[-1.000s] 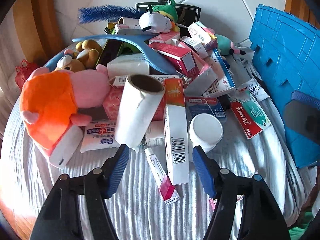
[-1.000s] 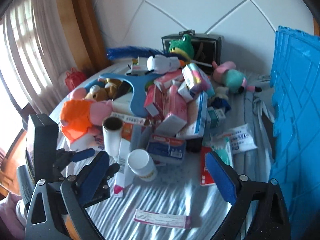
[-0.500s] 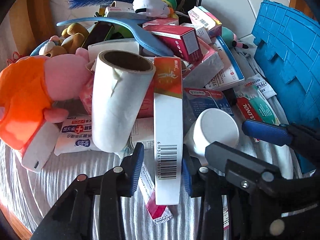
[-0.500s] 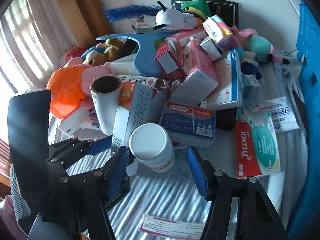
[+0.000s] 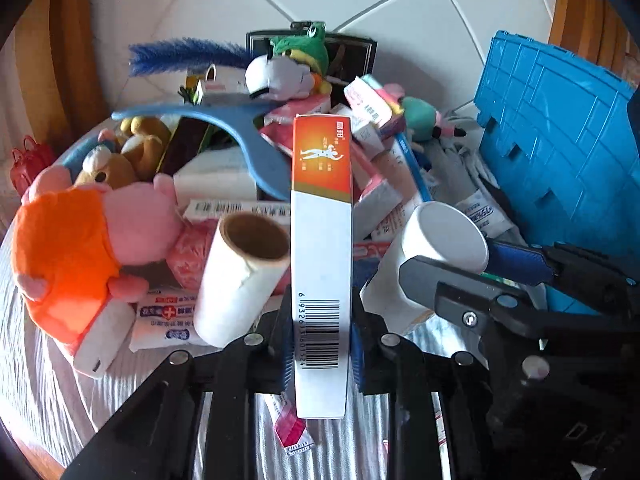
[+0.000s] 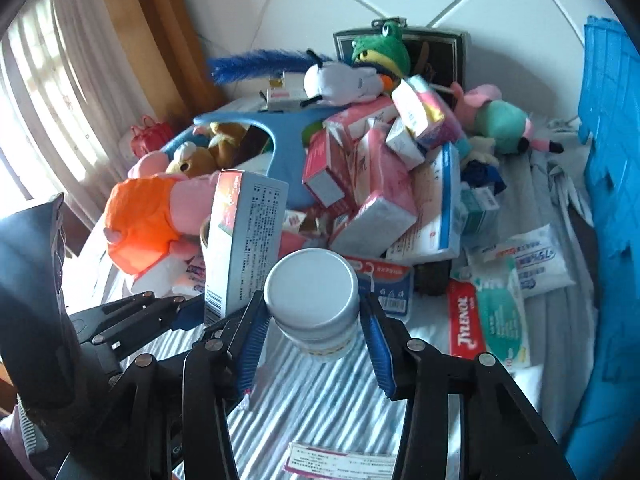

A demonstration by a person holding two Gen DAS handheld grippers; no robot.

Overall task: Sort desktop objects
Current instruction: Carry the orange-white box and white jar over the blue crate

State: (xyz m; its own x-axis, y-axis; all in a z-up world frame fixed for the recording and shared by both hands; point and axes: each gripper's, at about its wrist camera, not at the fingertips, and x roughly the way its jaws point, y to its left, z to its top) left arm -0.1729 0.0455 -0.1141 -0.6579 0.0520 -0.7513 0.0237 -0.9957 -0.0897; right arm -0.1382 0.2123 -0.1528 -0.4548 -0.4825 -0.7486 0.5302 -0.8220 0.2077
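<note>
My left gripper (image 5: 320,344) is shut on a long white and orange box (image 5: 321,248) and holds it lifted above the cloth; the box also shows in the right wrist view (image 6: 244,236). My right gripper (image 6: 314,344) is shut on a white bottle (image 6: 314,300) with a white cap, raised off the table. The bottle (image 5: 436,248) and right gripper (image 5: 500,288) show at the right of the left wrist view. Behind lies a heap of medicine boxes (image 6: 372,184) and plush toys.
A blue crate (image 5: 560,140) stands at the right. A paper roll (image 5: 240,276), an orange and pink plush (image 5: 72,252), a blue hanger (image 5: 240,120), a Tylenol packet (image 6: 484,320) and a tube (image 5: 290,424) lie on the grey cloth (image 6: 320,400).
Both grippers closed, the left on the long box, the right on the white bottle, and both lifted their objects up off the cloth.
</note>
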